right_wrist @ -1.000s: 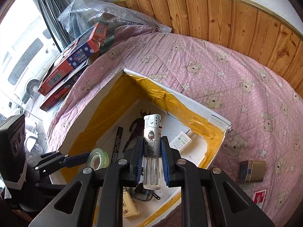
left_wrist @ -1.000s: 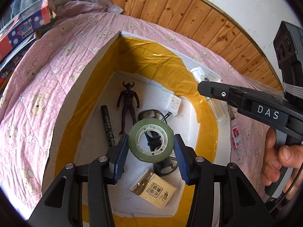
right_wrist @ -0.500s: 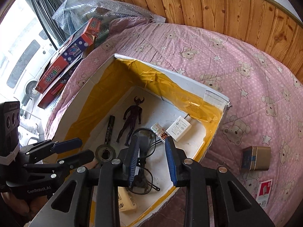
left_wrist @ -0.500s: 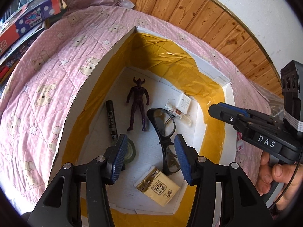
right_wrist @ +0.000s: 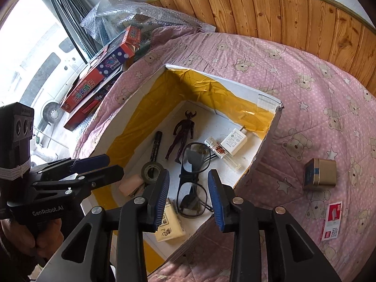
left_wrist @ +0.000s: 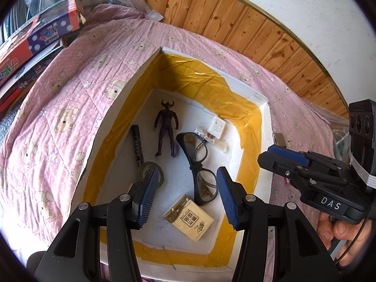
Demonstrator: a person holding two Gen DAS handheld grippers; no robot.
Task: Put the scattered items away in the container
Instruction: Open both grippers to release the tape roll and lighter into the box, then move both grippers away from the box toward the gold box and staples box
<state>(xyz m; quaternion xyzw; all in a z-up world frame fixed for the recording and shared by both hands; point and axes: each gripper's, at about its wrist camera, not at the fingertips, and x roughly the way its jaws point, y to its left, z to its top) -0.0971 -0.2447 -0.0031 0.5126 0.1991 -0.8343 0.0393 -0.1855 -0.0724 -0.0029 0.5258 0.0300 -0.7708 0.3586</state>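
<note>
Hovering over the box (left_wrist: 122,108), the left gripper (left_wrist: 185,193) and right gripper (right_wrist: 189,197) both hang with jaws apart, holding nothing. Inside the yellow-lined box lie a dark figure (left_wrist: 166,129), a marker (left_wrist: 137,144), a tape roll (right_wrist: 152,171), glasses (left_wrist: 199,162), a charger (right_wrist: 233,141), a lighter (right_wrist: 219,151) and a tissue pack (left_wrist: 189,221). On the pink quilt (right_wrist: 305,75) beside it sit a small tin (right_wrist: 320,174) and a card (right_wrist: 331,221).

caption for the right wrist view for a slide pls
Open right hand-held gripper above a yellow-lined box holding glasses, a toy figure and tape; a small tin lies outside.
</note>
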